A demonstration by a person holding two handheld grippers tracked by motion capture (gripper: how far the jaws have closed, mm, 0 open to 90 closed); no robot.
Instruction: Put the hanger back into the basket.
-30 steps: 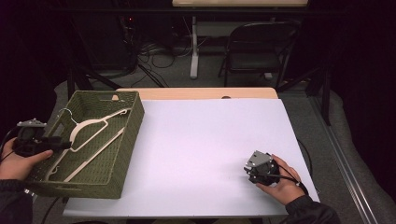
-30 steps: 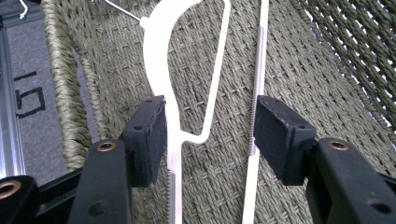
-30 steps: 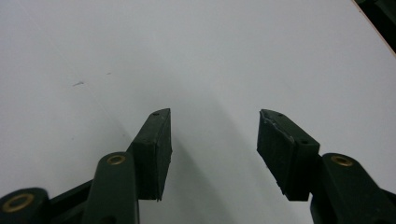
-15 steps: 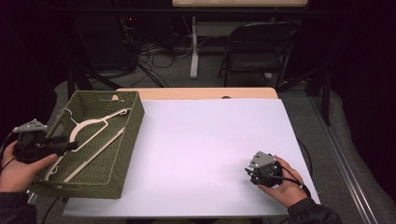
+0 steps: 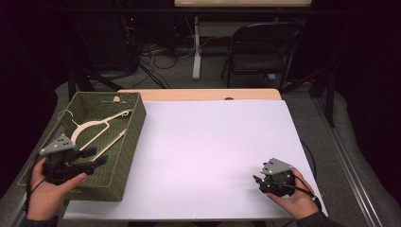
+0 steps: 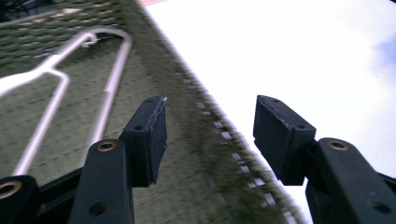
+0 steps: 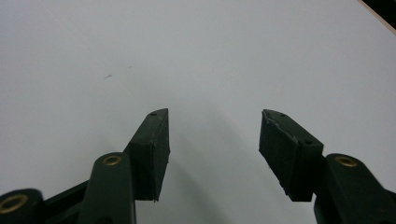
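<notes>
Hangers, pale and lying flat, rest inside the green woven basket at the table's left end. Left gripper hovers over the basket's near right wall, jaws parted with nothing between them. Right gripper sits low over the white tabletop near the front right edge; its jaws have just been opening and hold nothing.

I work in a lab-like recording room: black curtains stand around my white table, and behind the table lie cables, a folding chair and a desk leg.
</notes>
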